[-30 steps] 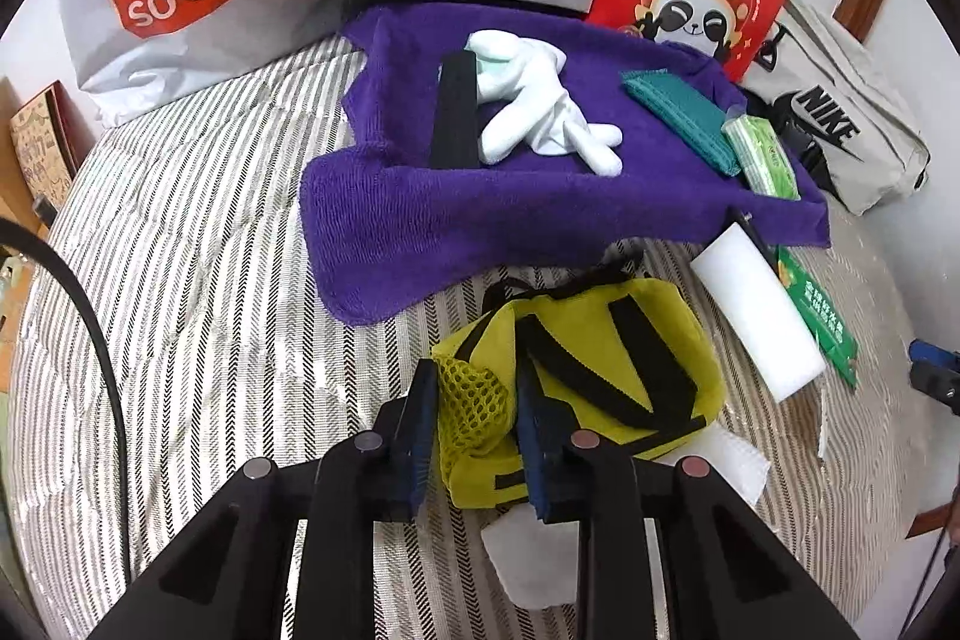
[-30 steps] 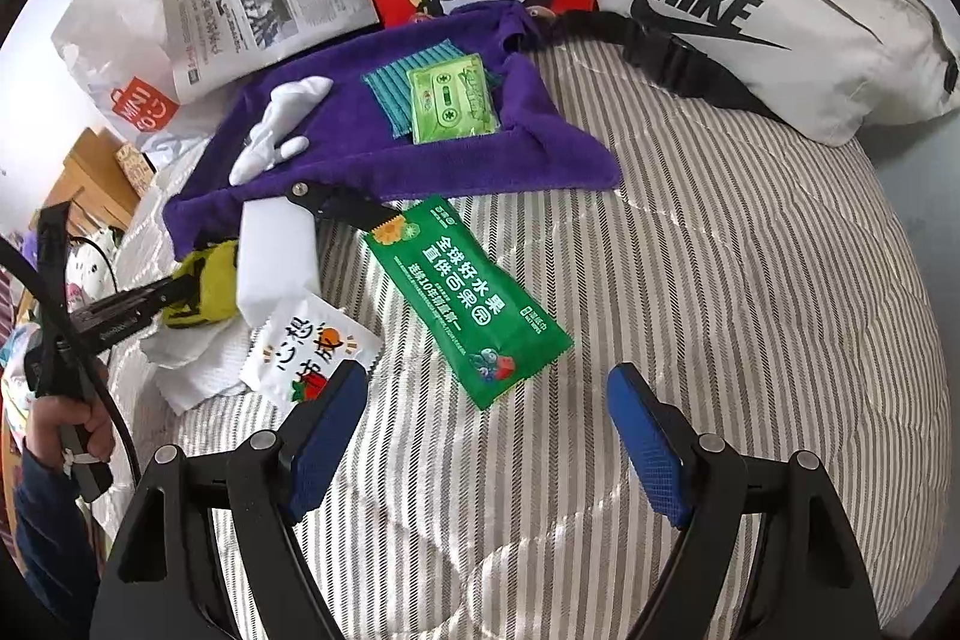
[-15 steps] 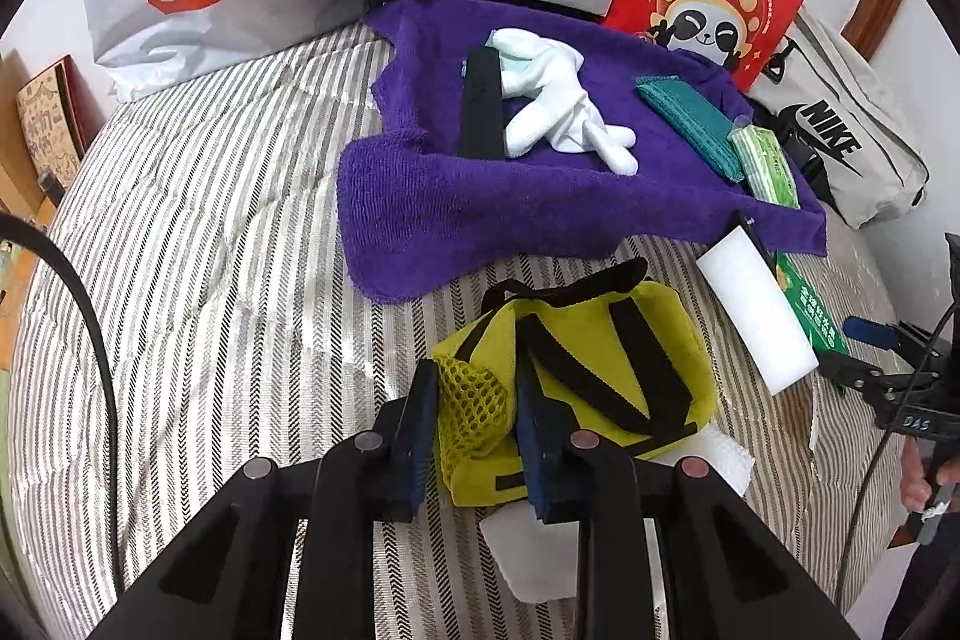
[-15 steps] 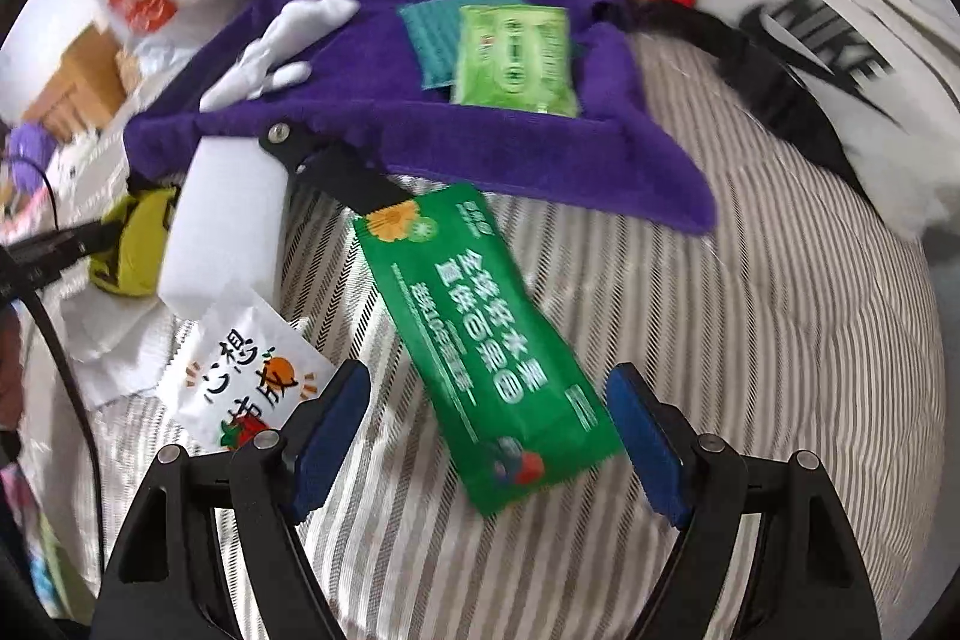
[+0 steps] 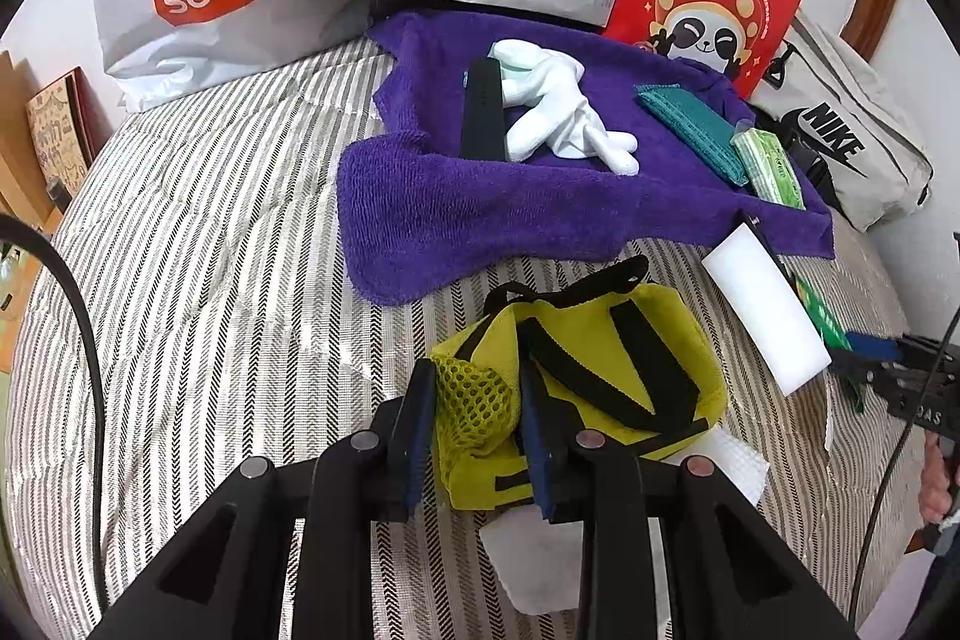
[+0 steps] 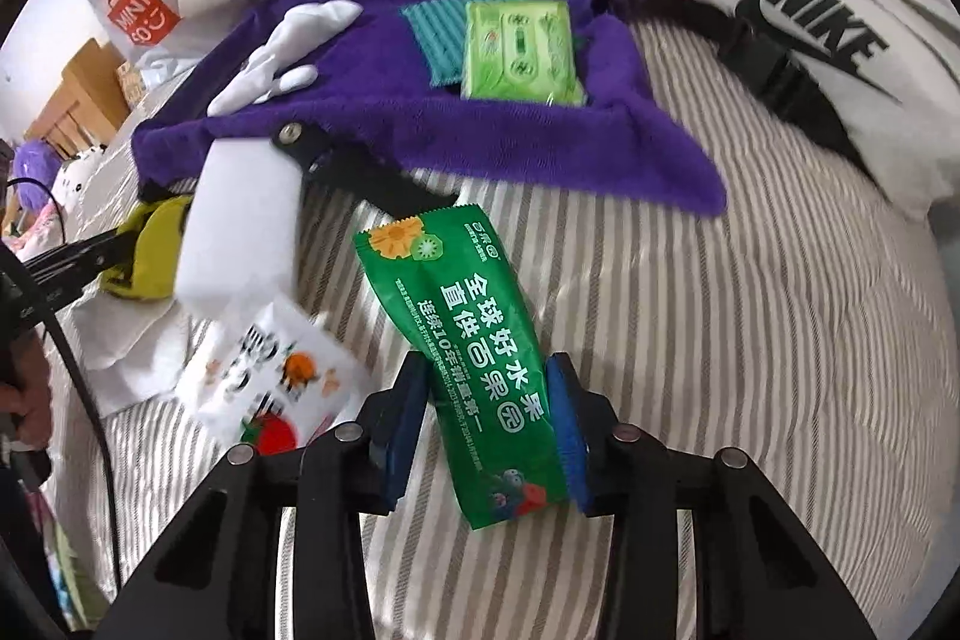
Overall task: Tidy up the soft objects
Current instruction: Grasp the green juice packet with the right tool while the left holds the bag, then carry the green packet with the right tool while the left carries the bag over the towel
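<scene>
A striped bed (image 5: 198, 244) carries a purple towel (image 5: 480, 208). Only the left view shows the left tongs (image 5: 474, 412) clamped on the yellow mesh bag (image 5: 600, 370); the right view shows the right tongs (image 6: 486, 430), just narrowed, flanking a green snack packet (image 6: 474, 358).

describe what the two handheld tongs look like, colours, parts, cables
Both match. The left tongs and right tongs have matte black angular bodies, each forked into two arms with round metal rivets, ending in flat fingers with blue pads. A black cable loops along the left edge of each view. Seen from the left camera, the right unit bears white lettering on its side.
</scene>
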